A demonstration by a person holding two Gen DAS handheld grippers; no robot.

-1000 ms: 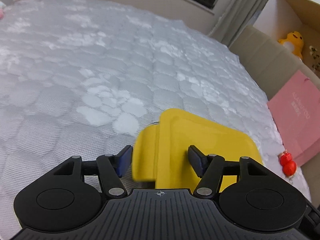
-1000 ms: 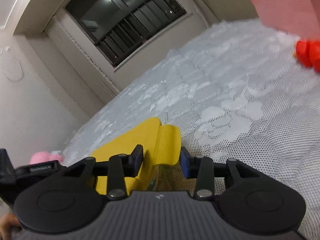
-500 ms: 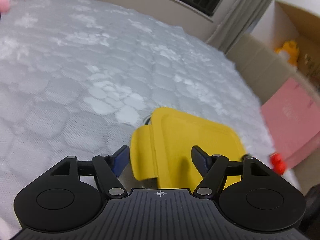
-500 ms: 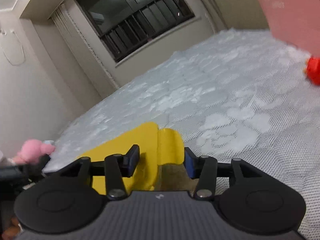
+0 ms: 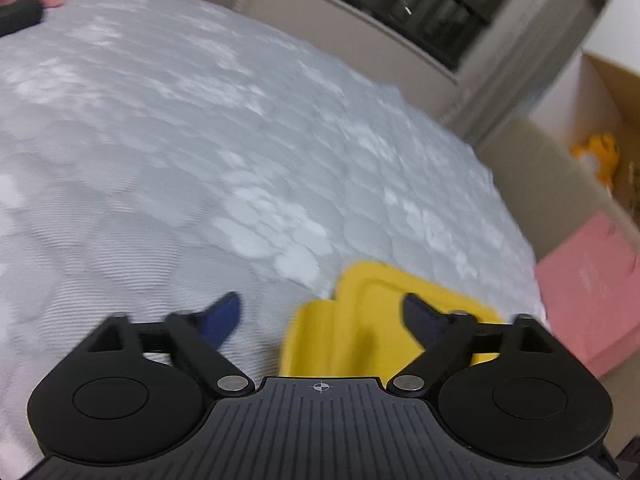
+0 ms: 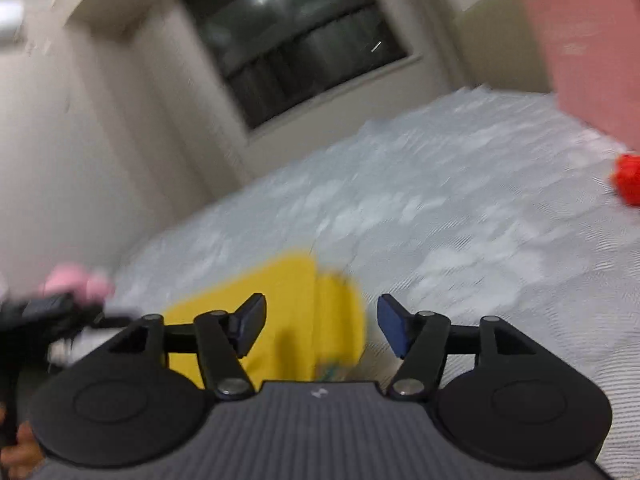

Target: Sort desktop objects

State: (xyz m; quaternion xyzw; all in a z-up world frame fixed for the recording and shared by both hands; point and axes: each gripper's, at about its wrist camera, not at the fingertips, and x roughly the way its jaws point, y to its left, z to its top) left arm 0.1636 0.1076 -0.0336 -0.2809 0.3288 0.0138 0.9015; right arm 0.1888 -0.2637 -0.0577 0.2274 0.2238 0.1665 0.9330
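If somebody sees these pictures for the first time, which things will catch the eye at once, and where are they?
First comes the bright yellow lid, low in the middle, lying on the grey quilted mattress between the opening left gripper; the right gripper is opening around its clip too. Next, the pink box at the mattress's right edge and a small red toy beside it.
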